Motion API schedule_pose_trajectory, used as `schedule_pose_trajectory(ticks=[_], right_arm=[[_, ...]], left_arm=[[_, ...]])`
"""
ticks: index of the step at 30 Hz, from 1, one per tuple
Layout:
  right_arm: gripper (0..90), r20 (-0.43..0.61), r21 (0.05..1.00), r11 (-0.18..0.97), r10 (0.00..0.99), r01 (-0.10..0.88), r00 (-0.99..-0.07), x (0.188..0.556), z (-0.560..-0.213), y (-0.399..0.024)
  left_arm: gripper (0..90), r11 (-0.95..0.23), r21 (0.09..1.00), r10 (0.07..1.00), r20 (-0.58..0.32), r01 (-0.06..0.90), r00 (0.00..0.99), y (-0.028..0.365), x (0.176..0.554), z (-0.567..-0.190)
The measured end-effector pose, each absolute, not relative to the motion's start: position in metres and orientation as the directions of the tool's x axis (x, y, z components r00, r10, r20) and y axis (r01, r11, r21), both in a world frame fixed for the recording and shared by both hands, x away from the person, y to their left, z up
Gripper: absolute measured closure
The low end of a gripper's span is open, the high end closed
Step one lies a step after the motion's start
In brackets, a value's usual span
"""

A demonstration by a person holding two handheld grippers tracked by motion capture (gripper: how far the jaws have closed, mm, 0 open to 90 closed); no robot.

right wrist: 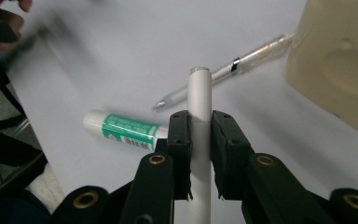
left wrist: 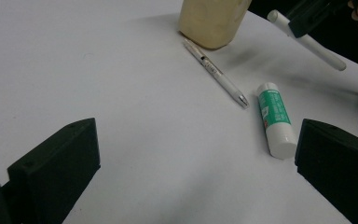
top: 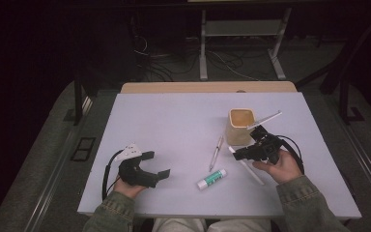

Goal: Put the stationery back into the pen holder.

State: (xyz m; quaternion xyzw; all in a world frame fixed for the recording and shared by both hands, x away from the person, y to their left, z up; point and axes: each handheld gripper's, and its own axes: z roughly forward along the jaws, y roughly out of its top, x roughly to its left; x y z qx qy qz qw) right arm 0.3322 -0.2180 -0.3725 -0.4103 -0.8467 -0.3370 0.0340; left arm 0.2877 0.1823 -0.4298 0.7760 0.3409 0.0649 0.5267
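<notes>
White table (top: 174,121) fills the scene. Nearest the person, the left gripper (top: 157,164) rests with its jaws wide apart and nothing between them. Just beyond lies a glue stick (top: 211,179). The right gripper (right wrist: 200,140) has its jaws clamped on a white marker (right wrist: 200,98), apparently lifted off the surface. Farther off, a clear pen (top: 216,152) lies beside a beige cup (top: 240,126) that holds another pen (top: 264,119).

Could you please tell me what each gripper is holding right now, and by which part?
The right gripper clamps a white marker across its barrel, one end poking just beyond the jaws. The left gripper is open and holds nothing.
</notes>
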Motion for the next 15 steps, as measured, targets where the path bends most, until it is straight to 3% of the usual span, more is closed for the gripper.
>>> schedule_pose_trajectory(ticks=[15], right_arm=[[77.7,0.331,0.641,0.379,0.649,0.668,-0.685,0.342,-0.335,-0.218]], left_arm=[[0.0,-0.213,0.862,0.597,-0.259,0.461,0.759,0.183,0.288,-0.43]])
